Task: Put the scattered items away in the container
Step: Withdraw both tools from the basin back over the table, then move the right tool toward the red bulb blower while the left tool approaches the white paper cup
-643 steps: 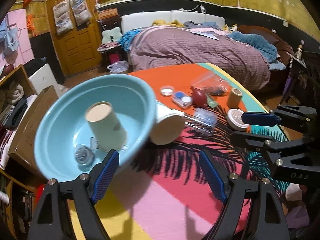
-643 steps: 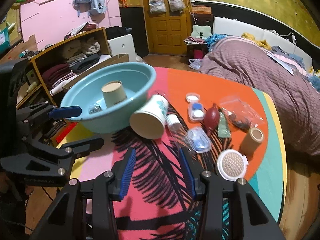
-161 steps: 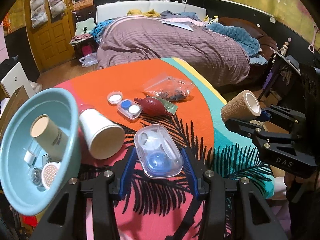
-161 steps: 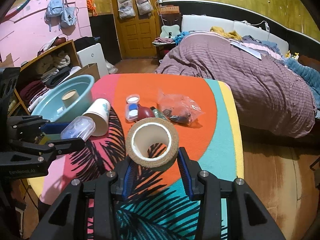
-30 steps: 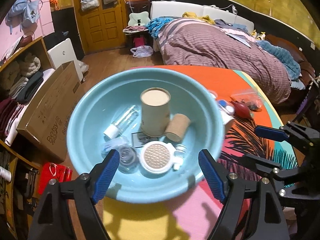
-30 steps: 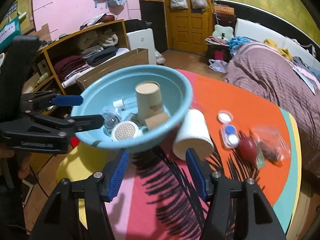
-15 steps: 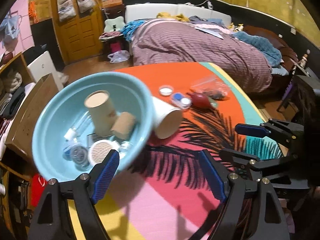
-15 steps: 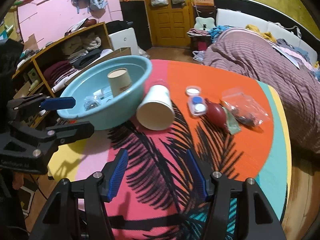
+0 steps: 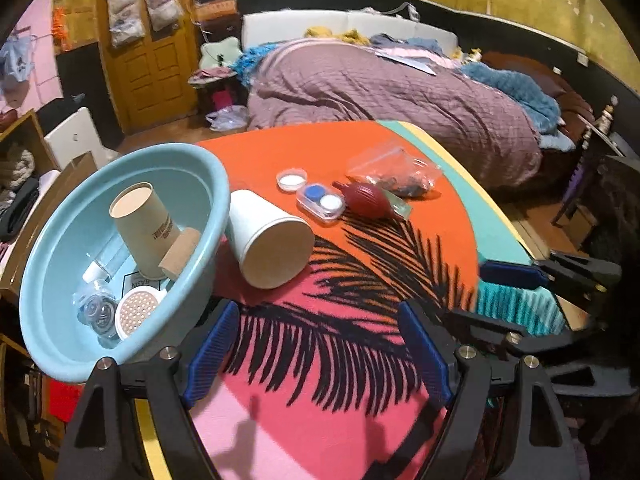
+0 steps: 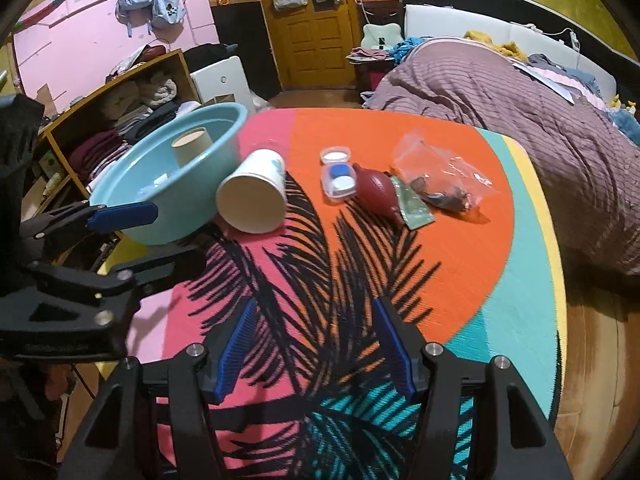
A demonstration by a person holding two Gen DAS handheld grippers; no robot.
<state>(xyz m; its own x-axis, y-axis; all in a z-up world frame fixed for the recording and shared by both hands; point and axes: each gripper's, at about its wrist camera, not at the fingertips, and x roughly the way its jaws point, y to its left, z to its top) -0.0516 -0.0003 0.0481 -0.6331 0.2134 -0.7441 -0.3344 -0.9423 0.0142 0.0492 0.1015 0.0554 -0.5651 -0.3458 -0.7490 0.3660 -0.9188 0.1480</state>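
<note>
A light blue basin stands at the table's left end. It holds a brown paper cup, a tape roll, a round compact and a clear case. A white paper cup lies on its side against the basin. Beyond it lie a small white lid, a lens case, a red rubber bulb, a green sachet and a clear plastic bag. My left gripper hangs open and empty beside the basin. My right gripper is open and empty over the palm-leaf cloth.
The colourful cloth covers the table, and its right edge drops to a wooden floor. A bed stands behind the table. Shelves with folded clothes and a cardboard box sit left of the basin.
Both grippers have drawn back from the basin and swung right towards the loose items. The basin now sits at the left of both views. Both grippers stay open.
</note>
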